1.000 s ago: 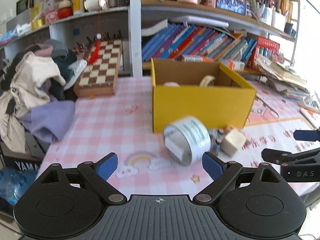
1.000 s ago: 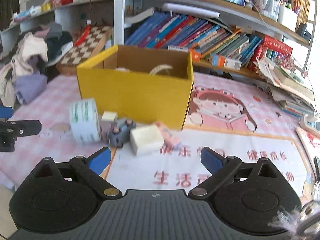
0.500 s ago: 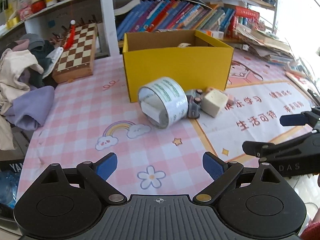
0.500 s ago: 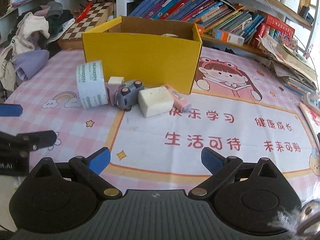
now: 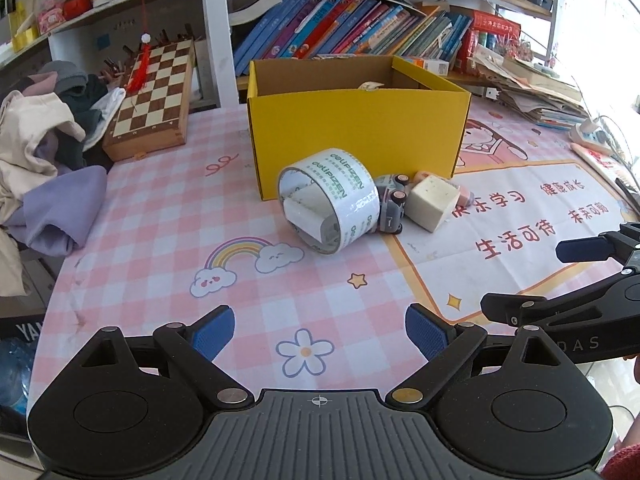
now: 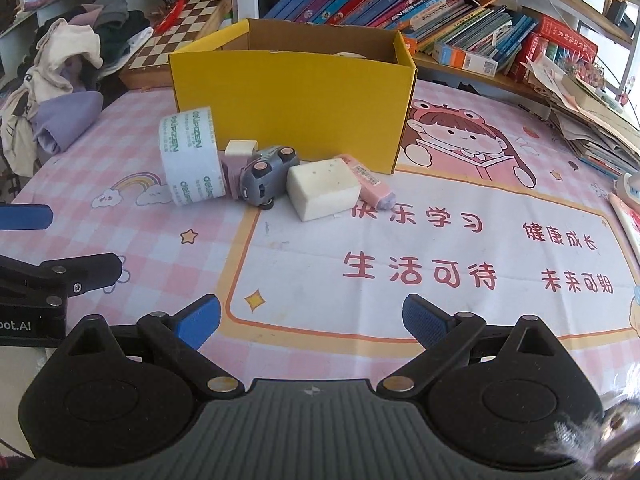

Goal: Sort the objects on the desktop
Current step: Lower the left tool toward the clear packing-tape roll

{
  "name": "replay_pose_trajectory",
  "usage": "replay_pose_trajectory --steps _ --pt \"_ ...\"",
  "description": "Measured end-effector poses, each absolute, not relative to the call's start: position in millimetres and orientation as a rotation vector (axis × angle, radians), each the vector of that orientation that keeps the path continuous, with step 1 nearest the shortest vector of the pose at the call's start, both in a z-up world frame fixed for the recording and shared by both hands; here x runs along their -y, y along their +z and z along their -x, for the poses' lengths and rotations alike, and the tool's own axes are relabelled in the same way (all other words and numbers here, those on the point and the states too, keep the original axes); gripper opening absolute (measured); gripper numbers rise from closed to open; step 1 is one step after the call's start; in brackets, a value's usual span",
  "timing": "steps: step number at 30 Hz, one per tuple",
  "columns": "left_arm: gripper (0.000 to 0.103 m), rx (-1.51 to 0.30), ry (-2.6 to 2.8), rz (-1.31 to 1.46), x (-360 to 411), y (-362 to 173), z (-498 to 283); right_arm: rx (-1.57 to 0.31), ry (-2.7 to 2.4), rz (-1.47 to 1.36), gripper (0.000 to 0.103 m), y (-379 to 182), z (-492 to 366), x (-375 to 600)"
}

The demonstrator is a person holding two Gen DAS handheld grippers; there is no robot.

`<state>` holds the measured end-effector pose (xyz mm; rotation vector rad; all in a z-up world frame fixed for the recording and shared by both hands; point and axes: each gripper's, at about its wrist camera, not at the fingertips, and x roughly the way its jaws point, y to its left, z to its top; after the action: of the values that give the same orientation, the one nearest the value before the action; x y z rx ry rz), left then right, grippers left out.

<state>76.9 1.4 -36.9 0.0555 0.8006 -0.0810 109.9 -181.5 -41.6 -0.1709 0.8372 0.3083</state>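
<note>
A yellow cardboard box (image 5: 356,128) (image 6: 288,100) stands open at the table's middle, with a pale item showing inside. In front of it lie a white tape roll (image 5: 332,196) (image 6: 192,160), a grey toy car (image 5: 390,204) (image 6: 266,176), a cream sponge block (image 5: 432,202) (image 6: 322,188), a pink eraser-like stick (image 6: 370,186) and a small cream block (image 6: 239,148). My left gripper (image 5: 320,334) is open and empty, well short of the tape roll. My right gripper (image 6: 312,318) is open and empty, in front of the sponge.
A chessboard box (image 5: 154,96) leans at the back left beside a heap of clothes (image 5: 44,152). Shelves of books (image 5: 360,32) run behind the box. Stacked papers (image 6: 592,120) lie at the right edge. A pink printed cloth (image 6: 440,248) covers the table.
Both grippers have drawn back from the objects and risen, so the box and clutter sit farther away. Nothing was picked up; the objects have not moved.
</note>
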Motion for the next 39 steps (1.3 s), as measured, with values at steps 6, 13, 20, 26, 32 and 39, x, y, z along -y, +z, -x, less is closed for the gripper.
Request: replay_pose_trajectory --steps 6,13,20,26,32,39 --pt "0.094 -0.79 -0.086 -0.045 -0.9 -35.4 -82.8 -0.83 0.314 0.192 0.098 -40.8 -113.5 180.3" --pt "0.094 -0.796 -0.092 -0.052 1.3 -37.2 -89.8 -0.82 0.328 0.201 0.098 -38.8 -118.7 180.5" --pt "0.094 -0.795 -0.071 -0.028 -3.2 -38.1 -92.8 -0.818 0.345 0.199 0.098 -37.2 -124.4 181.5" --pt "0.094 -0.796 -0.074 -0.023 -1.1 -38.3 -97.8 -0.815 0.37 0.224 0.095 -36.7 -130.4 177.2" --pt "0.094 -0.775 -0.068 -0.011 1.3 -34.5 -105.6 -0.813 0.381 0.237 0.093 -34.9 -143.3 178.1" --pt "0.094 -0.759 -0.041 0.009 5.2 -32.9 -120.3 -0.81 0.406 0.263 0.093 -33.3 -159.7 179.7"
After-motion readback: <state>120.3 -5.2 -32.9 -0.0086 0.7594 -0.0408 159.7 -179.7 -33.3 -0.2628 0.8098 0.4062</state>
